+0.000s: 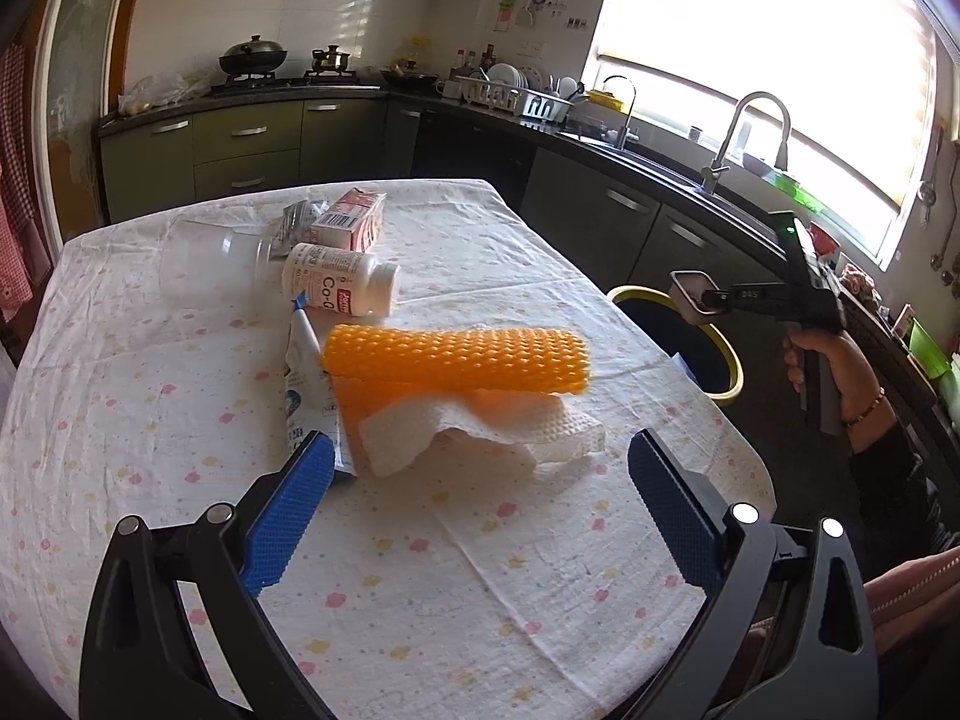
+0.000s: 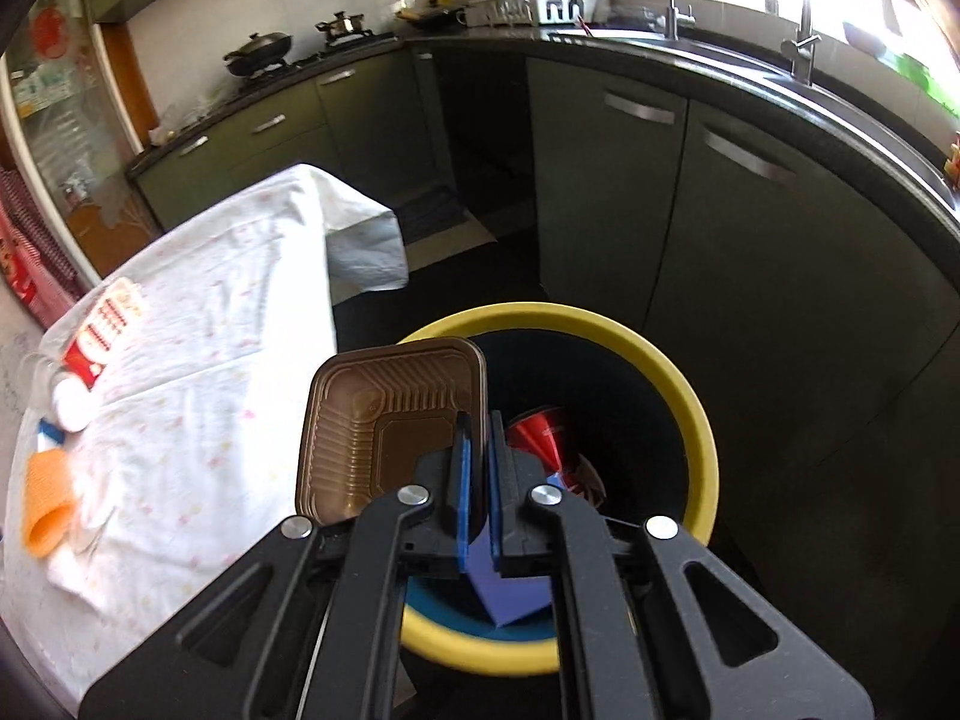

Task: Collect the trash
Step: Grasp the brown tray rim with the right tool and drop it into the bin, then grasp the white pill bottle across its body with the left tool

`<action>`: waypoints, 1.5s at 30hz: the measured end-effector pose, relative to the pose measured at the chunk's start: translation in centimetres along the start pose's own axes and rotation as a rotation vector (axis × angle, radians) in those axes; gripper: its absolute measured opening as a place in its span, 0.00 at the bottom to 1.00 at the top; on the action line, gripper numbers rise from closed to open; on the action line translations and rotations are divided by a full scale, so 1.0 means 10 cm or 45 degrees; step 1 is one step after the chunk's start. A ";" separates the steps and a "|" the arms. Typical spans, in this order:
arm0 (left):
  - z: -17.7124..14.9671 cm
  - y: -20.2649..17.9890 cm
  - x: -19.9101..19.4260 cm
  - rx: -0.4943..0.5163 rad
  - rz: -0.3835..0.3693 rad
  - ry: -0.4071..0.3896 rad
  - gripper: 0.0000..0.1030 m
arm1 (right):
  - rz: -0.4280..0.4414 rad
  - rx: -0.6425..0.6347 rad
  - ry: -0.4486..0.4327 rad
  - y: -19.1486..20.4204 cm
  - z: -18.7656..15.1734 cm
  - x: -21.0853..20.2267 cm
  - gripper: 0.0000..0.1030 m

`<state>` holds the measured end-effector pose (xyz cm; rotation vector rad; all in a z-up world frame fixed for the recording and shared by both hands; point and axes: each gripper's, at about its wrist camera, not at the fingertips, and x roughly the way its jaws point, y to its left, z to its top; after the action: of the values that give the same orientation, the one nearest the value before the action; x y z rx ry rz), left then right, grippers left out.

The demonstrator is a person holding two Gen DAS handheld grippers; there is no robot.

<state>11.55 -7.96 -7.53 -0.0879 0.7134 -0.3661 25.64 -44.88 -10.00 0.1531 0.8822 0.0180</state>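
Note:
My right gripper [image 2: 477,456] is shut on the rim of a brown ribbed plastic tray [image 2: 384,420] and holds it over the yellow-rimmed trash bin [image 2: 690,414]; the tray [image 1: 693,295] and bin [image 1: 729,360] also show in the left wrist view. A red can [image 2: 540,438] and blue paper lie in the bin. My left gripper [image 1: 480,480] is open above the table, just short of a white paper towel [image 1: 474,435], an orange bubble-wrap roll [image 1: 456,357], a squeezed tube [image 1: 306,384], a white pill bottle [image 1: 339,279], a pink carton [image 1: 351,222] and a clear plastic bottle [image 1: 216,258].
The table [image 1: 420,570] has a white flowered cloth. The bin stands on the dark floor off the table's right edge. Green kitchen cabinets [image 2: 720,210] and a counter with a sink [image 1: 660,162] run behind.

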 end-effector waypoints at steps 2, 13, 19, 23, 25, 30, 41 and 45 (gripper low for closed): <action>0.00 -0.02 0.00 0.014 0.006 0.001 0.94 | -0.010 0.015 0.024 -0.02 0.05 0.15 0.12; 0.08 0.14 0.01 -0.014 -0.010 0.001 0.94 | 0.057 0.009 -0.093 0.20 -0.29 -0.20 0.39; 0.40 0.43 0.01 -0.041 -0.034 -0.018 0.95 | 0.174 0.021 -0.187 0.46 -0.54 -0.51 0.44; 0.66 0.52 0.16 0.006 -0.005 -0.008 0.95 | 0.233 0.036 -0.216 0.57 -0.57 -0.57 0.46; 0.77 0.55 0.29 0.029 0.000 0.011 0.95 | 0.251 0.028 -0.212 0.63 -0.56 -0.57 0.46; 0.94 0.60 0.71 0.066 -0.045 0.081 0.95 | 0.273 0.023 -0.191 0.67 -0.59 -0.52 0.49; 1.16 0.68 1.17 0.155 0.027 0.130 0.95 | 0.301 0.074 -0.166 0.55 -0.64 -0.41 0.53; 1.15 0.69 1.30 0.180 0.055 0.161 0.95 | 0.315 0.087 -0.158 0.53 -0.65 -0.38 0.53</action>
<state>30.10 -6.68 -8.34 0.0853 0.8106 -0.3821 18.44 -39.11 -10.38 0.3230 0.7365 0.2073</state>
